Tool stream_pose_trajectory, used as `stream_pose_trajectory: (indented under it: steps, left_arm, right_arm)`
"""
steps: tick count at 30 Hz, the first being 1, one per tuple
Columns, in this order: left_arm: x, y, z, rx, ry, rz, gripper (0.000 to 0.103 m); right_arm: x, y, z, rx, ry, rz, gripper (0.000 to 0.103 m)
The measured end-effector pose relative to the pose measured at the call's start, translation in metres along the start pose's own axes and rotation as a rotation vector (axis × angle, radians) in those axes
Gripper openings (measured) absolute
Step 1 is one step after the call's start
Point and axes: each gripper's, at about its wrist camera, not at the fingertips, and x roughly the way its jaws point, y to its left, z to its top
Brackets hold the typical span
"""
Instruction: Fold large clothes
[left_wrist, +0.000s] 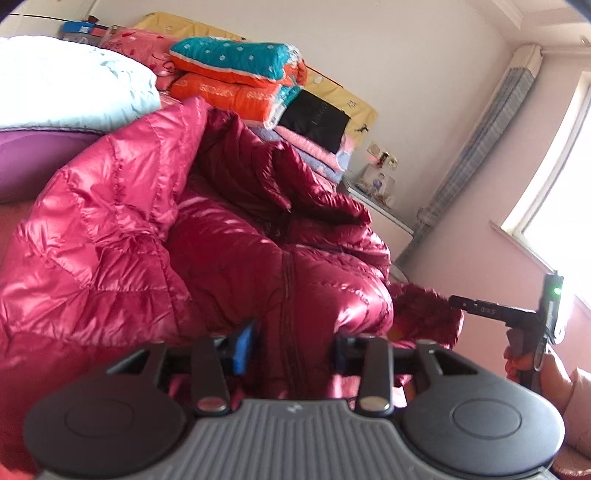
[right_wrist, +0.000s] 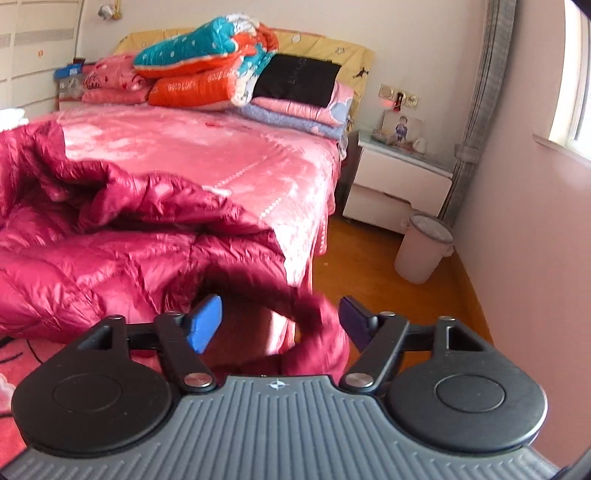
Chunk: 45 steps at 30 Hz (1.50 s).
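Crimson down jacket (right_wrist: 110, 251) lies bunched ahead of both spread tools, left tool (left_wrist: 291, 347) and right tool (right_wrist: 280, 317), gripping nothing; next, regrasp an edge.

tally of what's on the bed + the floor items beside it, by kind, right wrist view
Red down jacket: 1
Teal and orange quilts: 1 pile, count unclear
Pink and lilac folded blankets: 1 stack
Pink pillow: 1
Black cloth: 1
White nightstand: 1
Lidded bin: 1
Total: 7
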Motion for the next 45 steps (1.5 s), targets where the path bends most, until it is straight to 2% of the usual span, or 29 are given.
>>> stream_pose_trajectory:
  steps: [3,5,9,12,13,16,22,27,32,37,42,45]
  left_arm:
    - [-0.006,0.003,-0.001,0.006,-0.016,0.026,0.059]
    - [-0.012,0.007,0.000,0.011,-0.031,0.045,0.065]
    - [-0.023,0.019,0.001,0.007,-0.060,0.093,0.076]
    - [-0.027,0.028,0.002,-0.003,-0.074,0.130,0.082]
    - [-0.026,0.030,0.002,-0.004,-0.074,0.141,0.084]
    - [-0.023,0.033,0.001,-0.007,-0.076,0.168,0.087]
    - [-0.016,0.036,0.005,-0.026,-0.121,0.171,0.087]
    - [-0.010,0.036,0.010,-0.019,-0.163,0.178,0.092]
    - [-0.016,0.039,0.009,-0.038,-0.216,0.207,0.092]
    - [-0.028,0.040,0.003,-0.058,-0.267,0.218,0.092]
    - [-0.029,0.039,0.000,-0.047,-0.265,0.232,0.092]
    - [-0.024,0.040,0.001,-0.051,-0.237,0.270,0.092]
  right_arm:
    - [-0.010,0.006,0.002,0.042,-0.032,0.131,0.100]
    - [-0.015,0.017,0.000,0.058,-0.029,0.247,0.100]
    - [-0.014,0.055,-0.013,0.049,0.061,0.474,0.100]
    - [-0.004,0.090,-0.028,-0.017,0.141,0.567,0.100]
    - [-0.001,0.098,-0.031,-0.044,0.144,0.585,0.100]
    - [0.008,0.121,-0.035,-0.079,0.115,0.599,0.100]
    - [0.037,0.133,-0.010,0.012,0.012,0.536,0.101]
    - [0.068,0.160,0.016,-0.036,-0.048,0.479,0.101]
    - [0.110,0.190,0.041,-0.089,-0.023,0.460,0.102]
    - [0.166,0.225,0.051,-0.103,0.107,0.451,0.103]
    - [0.200,0.245,0.056,-0.124,0.166,0.435,0.103]
    - [0.198,0.249,0.056,-0.127,0.173,0.440,0.103]
